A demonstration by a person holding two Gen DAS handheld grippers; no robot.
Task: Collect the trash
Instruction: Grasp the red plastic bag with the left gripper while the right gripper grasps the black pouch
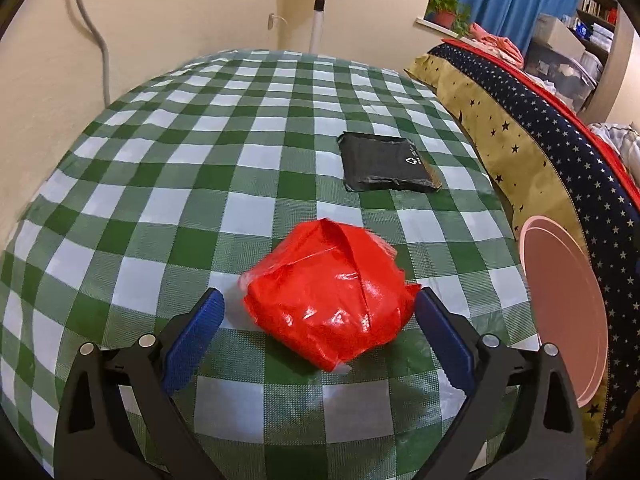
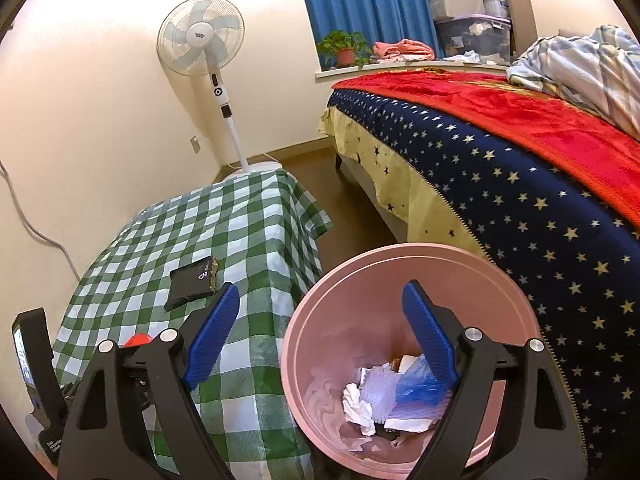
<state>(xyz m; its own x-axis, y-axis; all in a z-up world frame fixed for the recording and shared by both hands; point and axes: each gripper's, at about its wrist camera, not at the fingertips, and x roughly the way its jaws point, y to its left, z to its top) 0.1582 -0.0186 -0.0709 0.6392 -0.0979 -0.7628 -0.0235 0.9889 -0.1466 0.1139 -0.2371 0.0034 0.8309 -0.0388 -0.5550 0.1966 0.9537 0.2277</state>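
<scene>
A crumpled red plastic bag (image 1: 328, 296) lies on the green checked tablecloth (image 1: 168, 160). My left gripper (image 1: 318, 304) is open with its blue fingers on either side of the bag, the right finger touching it. A flat black packet (image 1: 386, 162) lies farther back on the table; it also shows in the right wrist view (image 2: 192, 282). My right gripper (image 2: 320, 300) is open and empty above the pink bin (image 2: 320, 304), which holds white paper and a blue bag (image 2: 416, 384). A sliver of the red bag (image 2: 138, 340) shows behind my right gripper's left finger.
The pink bin (image 1: 560, 304) stands right of the table, against a bed with a star-patterned cover (image 2: 520, 200). A standing fan (image 2: 200, 44) is behind the table by the wall. The left gripper's body with a small screen (image 2: 28, 360) is at the left edge.
</scene>
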